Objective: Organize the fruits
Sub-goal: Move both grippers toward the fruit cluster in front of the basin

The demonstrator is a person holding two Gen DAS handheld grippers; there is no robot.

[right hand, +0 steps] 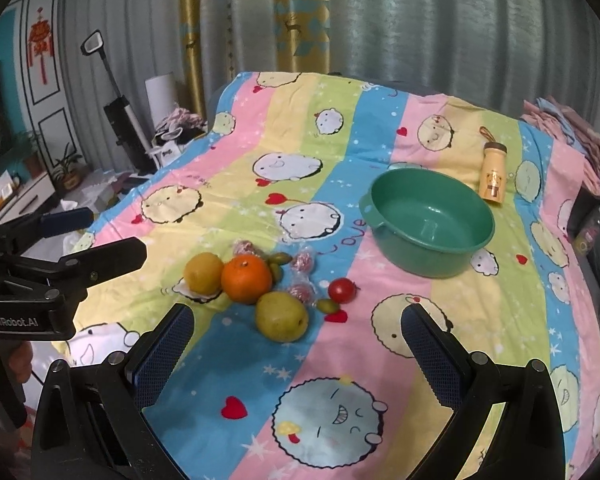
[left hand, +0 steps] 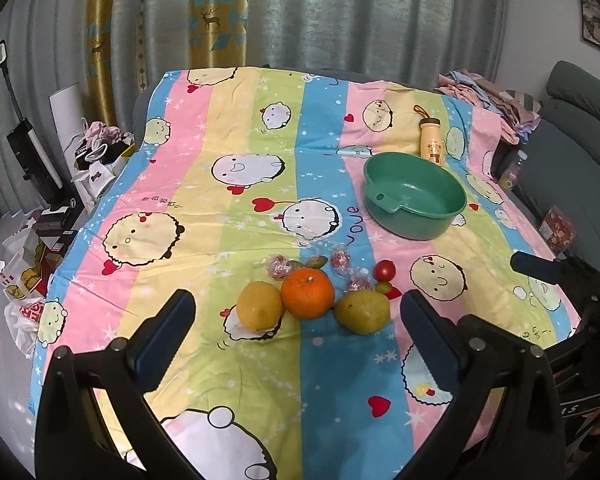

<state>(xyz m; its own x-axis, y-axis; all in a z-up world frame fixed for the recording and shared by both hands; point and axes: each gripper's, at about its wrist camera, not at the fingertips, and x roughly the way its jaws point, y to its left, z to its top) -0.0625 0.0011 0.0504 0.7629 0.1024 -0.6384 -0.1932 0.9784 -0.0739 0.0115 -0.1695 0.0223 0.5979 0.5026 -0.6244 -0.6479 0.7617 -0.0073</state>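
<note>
Striped cartoon-print cotton tablecloth [left hand: 204, 152] spread over table. On it, near front edge: round yellow lemon [left hand: 259, 306] at left, touching round orange mandarin [left hand: 308, 293] in middle; green-yellow pear [left hand: 363, 312] just right of mandarin. Behind these, scattered: clear-wrapped red candies [left hand: 278, 266], small green olives [left hand: 314, 262]. Small red tomato [left hand: 385, 270] behind and right of pear. Round green plastic basin [left hand: 414, 194] well behind, to right. Small yellow cartoon bottle [left hand: 431, 142] just behind basin. Grey pleated curtain [left hand: 360, 12] behind table.
</note>
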